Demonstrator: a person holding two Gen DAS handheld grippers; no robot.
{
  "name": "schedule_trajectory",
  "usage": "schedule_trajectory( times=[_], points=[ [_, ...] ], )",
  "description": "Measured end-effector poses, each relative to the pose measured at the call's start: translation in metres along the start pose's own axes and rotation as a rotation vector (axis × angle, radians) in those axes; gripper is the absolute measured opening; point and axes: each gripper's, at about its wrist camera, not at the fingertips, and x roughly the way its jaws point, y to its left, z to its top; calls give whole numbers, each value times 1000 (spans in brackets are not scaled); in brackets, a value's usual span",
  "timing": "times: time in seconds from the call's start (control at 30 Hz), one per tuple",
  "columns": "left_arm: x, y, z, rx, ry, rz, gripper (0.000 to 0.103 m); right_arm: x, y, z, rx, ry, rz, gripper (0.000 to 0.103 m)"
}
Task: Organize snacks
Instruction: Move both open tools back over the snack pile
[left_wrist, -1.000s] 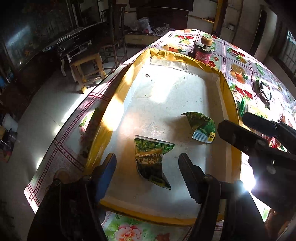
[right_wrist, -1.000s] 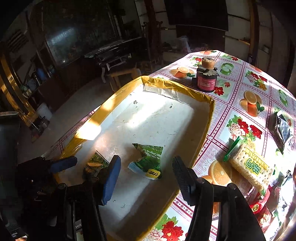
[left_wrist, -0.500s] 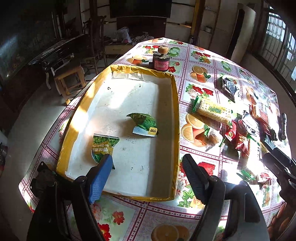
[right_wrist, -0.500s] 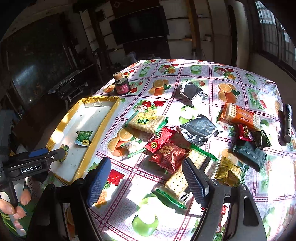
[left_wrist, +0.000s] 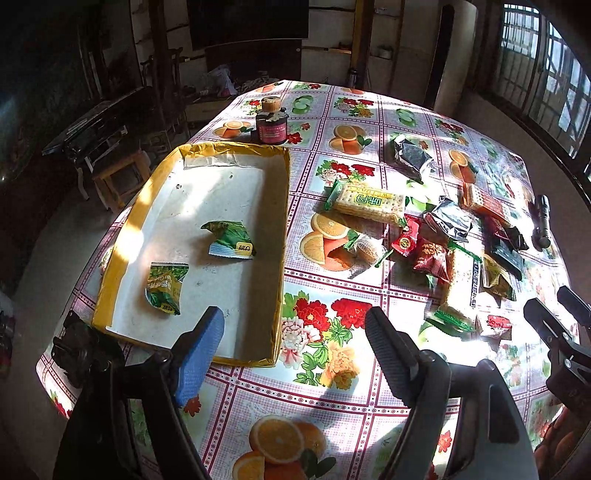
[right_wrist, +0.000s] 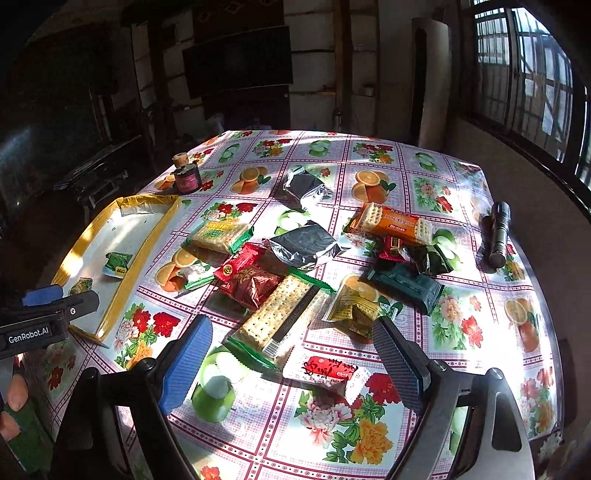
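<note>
Sunlit oilcloth printed with oranges and flowers covers the table (right_wrist: 461, 177), and at its left side lies the yellow-rimmed tray (left_wrist: 284, 221) with two green snack packets (left_wrist: 231, 240) on its white floor, a dark jar (left_wrist: 272, 123) just beyond its far edge. Right of the tray sprawls the loose heap of snacks (right_wrist: 295, 258) — cracker packs, red and silver wrappers — with a black flashlight (right_wrist: 496, 232) far to the right. Left gripper (left_wrist: 295, 343) hovers over the tray's near right corner, jaws wide and empty; right gripper (right_wrist: 291, 362), right of the tray, has just been opening — nothing pinched, a long cracker pack (right_wrist: 280, 314) below its gap.
</note>
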Motion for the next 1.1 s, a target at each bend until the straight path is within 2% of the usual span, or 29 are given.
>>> schedule_trajectory(
  times=[0.23, 0.7, 0.83, 1.1],
  points=[
    [-3, -17, -8, 32, 6, -3, 81, -16, -23, -17, 41, -3, -34, 97],
    [9, -67, -23, 133, 54, -41, 81, -3, -46, -69, 47, 103, -55, 97],
    [13, -74, -25, 147, 69, -41, 81, 0, -47, -68, 45, 107, -55, 97],
    [29, -86, -23, 167, 105, -31, 81, 10, -57, -51, 43, 87, 10, 97]
  ],
)
